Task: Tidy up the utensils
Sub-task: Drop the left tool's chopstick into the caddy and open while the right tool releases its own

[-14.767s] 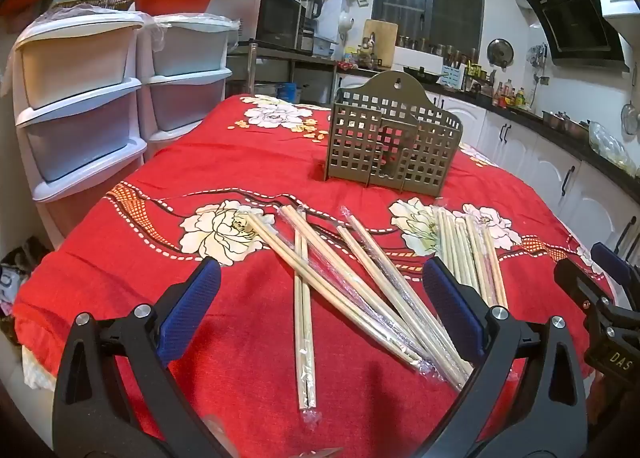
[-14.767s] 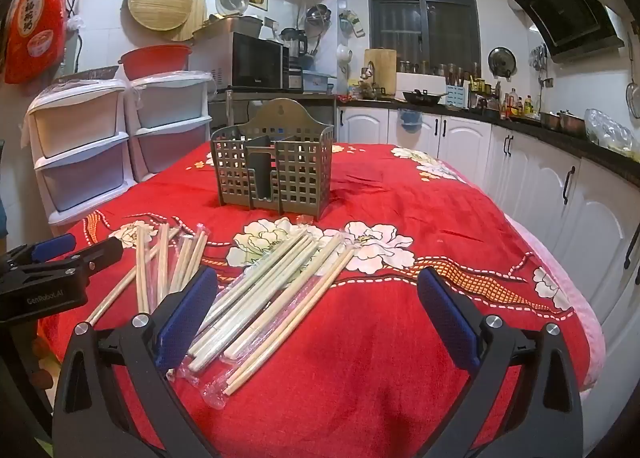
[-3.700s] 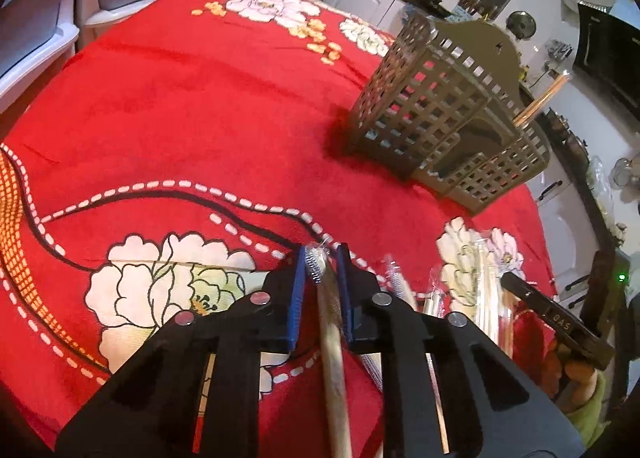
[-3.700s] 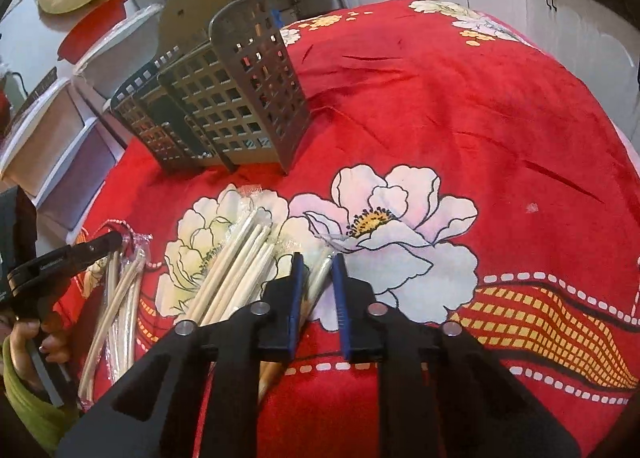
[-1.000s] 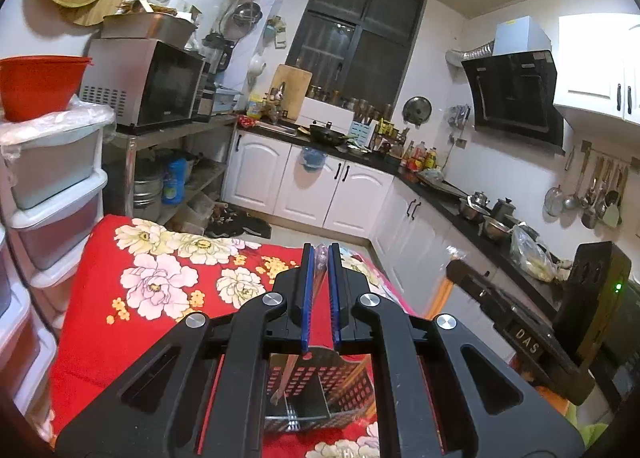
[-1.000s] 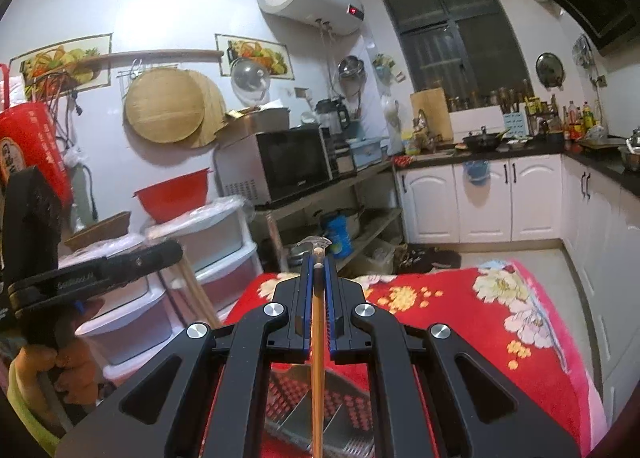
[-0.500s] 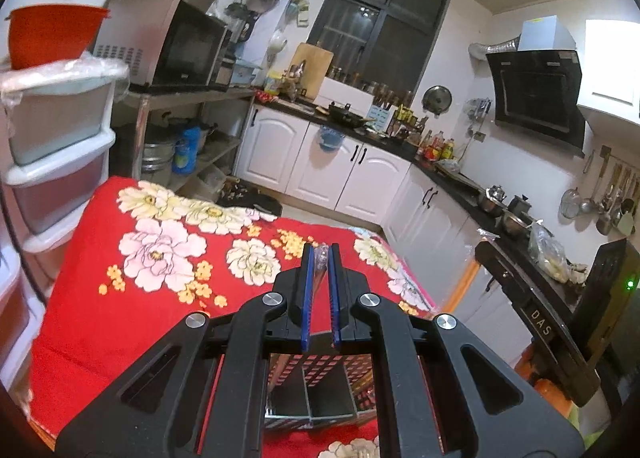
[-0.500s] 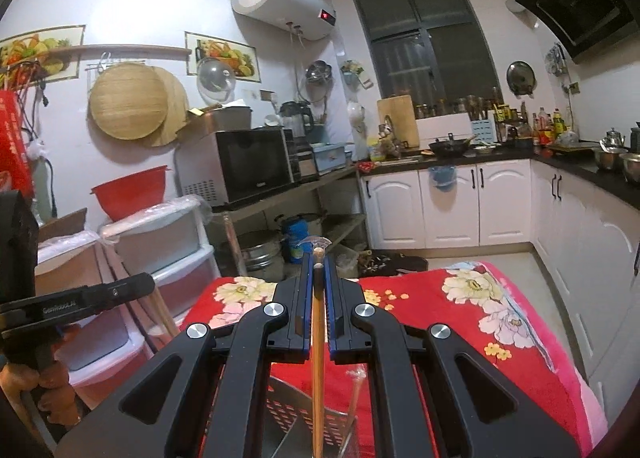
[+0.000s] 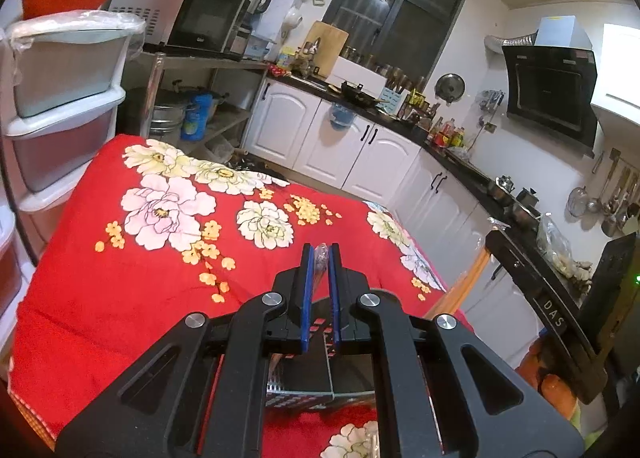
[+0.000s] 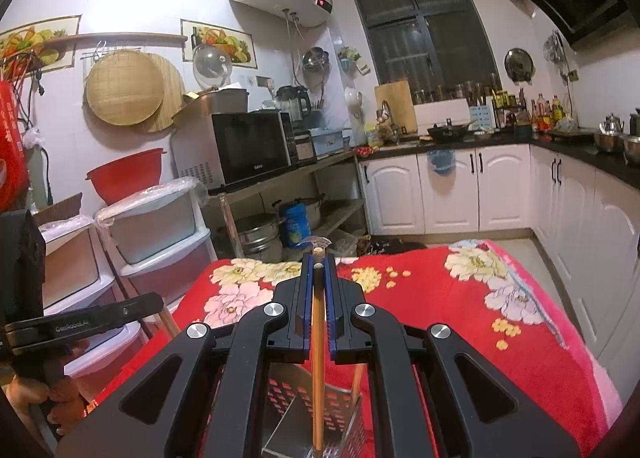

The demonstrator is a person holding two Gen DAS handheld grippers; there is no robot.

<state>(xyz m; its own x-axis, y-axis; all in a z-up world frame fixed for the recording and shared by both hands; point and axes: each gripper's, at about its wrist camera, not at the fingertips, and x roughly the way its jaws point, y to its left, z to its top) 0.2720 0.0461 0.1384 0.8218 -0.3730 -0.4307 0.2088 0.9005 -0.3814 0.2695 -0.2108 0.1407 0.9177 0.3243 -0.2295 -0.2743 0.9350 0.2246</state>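
Observation:
My left gripper [image 9: 319,258] is shut on a wrapped pair of chopsticks [image 9: 320,254]; only the crinkled wrapper tip shows between the blue pads. It hangs over the grey lattice utensil basket [image 9: 298,392]. My right gripper [image 10: 319,262] is shut on wrapped chopsticks [image 10: 317,358] that stand upright, lower end inside the basket [image 10: 316,414]. Another chopstick [image 10: 357,380] leans in the basket. The right gripper also shows in the left wrist view [image 9: 560,318]; the left gripper shows in the right wrist view [image 10: 80,324].
The basket stands on a table with a red flowered cloth [image 9: 132,282]. White plastic drawer units [image 10: 160,234] stand at the table's left. White kitchen cabinets [image 10: 460,194] run along the back and right. More wrapped chopsticks [image 9: 370,444] lie near the front.
Both grippers have dipped lower toward the basket over the last second, chopsticks still gripped. The right chopsticks' lower end now reaches into the basket.

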